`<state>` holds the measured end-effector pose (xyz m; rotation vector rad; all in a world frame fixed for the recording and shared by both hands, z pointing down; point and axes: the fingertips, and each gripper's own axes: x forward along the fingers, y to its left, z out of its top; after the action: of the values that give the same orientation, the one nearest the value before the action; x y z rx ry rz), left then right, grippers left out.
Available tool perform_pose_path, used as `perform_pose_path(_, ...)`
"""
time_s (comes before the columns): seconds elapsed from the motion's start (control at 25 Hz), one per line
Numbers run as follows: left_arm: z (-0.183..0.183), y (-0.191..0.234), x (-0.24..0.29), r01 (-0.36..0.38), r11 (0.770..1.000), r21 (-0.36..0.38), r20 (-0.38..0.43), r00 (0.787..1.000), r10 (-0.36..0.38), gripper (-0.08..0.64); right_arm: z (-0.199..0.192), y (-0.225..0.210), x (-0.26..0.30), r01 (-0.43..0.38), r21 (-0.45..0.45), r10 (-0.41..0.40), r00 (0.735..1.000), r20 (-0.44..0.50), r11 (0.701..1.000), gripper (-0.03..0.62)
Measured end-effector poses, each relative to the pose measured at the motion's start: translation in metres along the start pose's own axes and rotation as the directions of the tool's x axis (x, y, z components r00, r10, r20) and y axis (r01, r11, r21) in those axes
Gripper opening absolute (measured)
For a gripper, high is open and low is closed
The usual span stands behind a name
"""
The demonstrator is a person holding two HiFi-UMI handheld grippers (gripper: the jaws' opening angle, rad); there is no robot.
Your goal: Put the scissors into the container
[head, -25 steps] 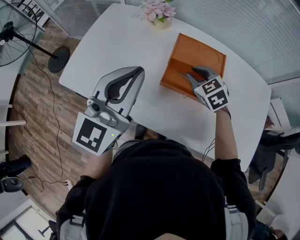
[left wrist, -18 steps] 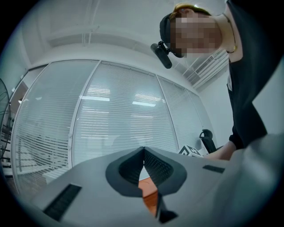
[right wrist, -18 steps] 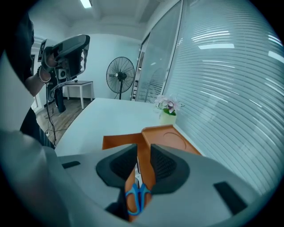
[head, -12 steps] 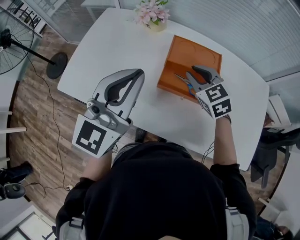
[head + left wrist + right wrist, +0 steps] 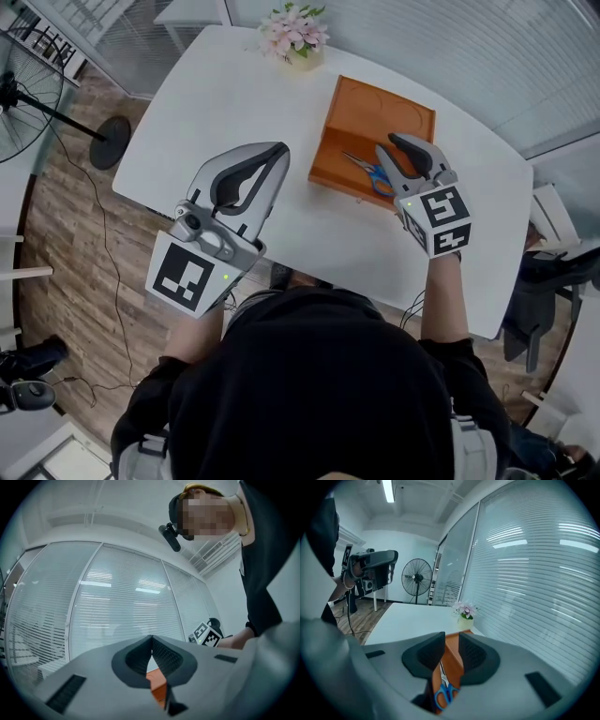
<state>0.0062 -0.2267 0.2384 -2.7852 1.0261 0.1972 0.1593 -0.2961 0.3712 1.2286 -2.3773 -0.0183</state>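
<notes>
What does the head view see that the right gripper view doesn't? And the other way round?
Only the head view shows the marker cube on the right gripper and the person's forearm behind it. Only the right gripper view shows the ceiling light and looks between its own jaws, which are slightly apart. Both show the scissors lying in the orange container, the flowers, the fan and the white table.

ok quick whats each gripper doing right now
Left gripper: shut, holding nothing.
Right gripper: open, empty; the blue-handled metal scissors lie in the orange rectangular container.
</notes>
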Motion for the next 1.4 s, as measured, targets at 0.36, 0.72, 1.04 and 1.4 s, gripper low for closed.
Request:
perform_pose_path(0.36,0.0,-0.002,0.007,0.029,1.0,-0.002,0.006,1.0,-0.029,0.014,0.02,-0.004,-0.026,0.049,0.058,-0.055,0.993,0.102,0.997,0.085)
perform_pose_path(0.72,0.0,-0.004,0.012,0.051,0.999,-0.004,0.009,0.999,-0.051,0.014,0.042,-0.006,-0.049,0.079,0.114,-0.101,0.974,0.203,0.99,0.049)
perform_pose_path(1.04,0.002,-0.007,0.018,0.072,0.997,-0.005,0.017,0.997,-0.071,0.014,0.055,-0.004,-0.067,0.089,0.132,-0.121,0.959,0.256,0.987,0.008)
perform_pose_path(1.4,-0.001,-0.01,0.028,0.099,0.995,-0.009,0.02,0.995,-0.099,0.014,0.066,-0.004,-0.082,0.084,0.142,-0.127,0.936,0.328,0.986,0.006)
